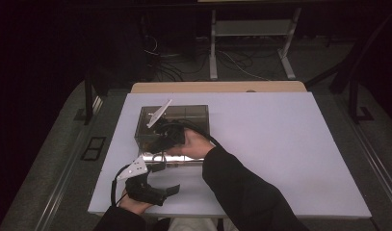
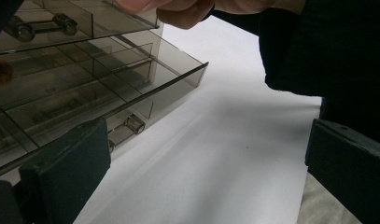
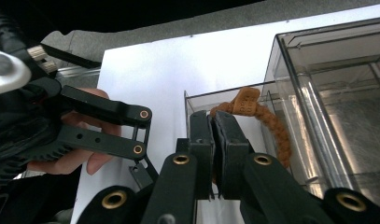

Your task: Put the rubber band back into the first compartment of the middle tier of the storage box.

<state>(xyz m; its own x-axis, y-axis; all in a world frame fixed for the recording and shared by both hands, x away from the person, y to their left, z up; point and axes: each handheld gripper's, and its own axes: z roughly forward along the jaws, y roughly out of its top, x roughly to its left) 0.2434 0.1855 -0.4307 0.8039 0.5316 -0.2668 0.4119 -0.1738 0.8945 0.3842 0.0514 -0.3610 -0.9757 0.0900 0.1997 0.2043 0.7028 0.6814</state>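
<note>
A smoky clear plastic drawer box [image 1: 184,115] stands on the white table board [image 1: 280,144], with one drawer [image 1: 184,159] pulled out toward me. My right gripper [image 1: 161,139] hangs over that open drawer [image 3: 197,100], shut on a brown braided cord [image 3: 271,126] that loops out past the jaws into the drawer. My left gripper [image 1: 167,178] is held near the board's front left edge, open, with nothing between its fingers. In the left gripper view the left gripper [image 2: 206,140] looks at the box [image 2: 85,84] with its divided drawers from low down.
The white board's right half [image 1: 290,159] is bare. A sleeve [image 1: 241,192] crosses the front middle of the board. Beyond the board's far edge are a wooden tabletop strip [image 1: 217,87], a metal stand [image 1: 251,43] and cables on the floor.
</note>
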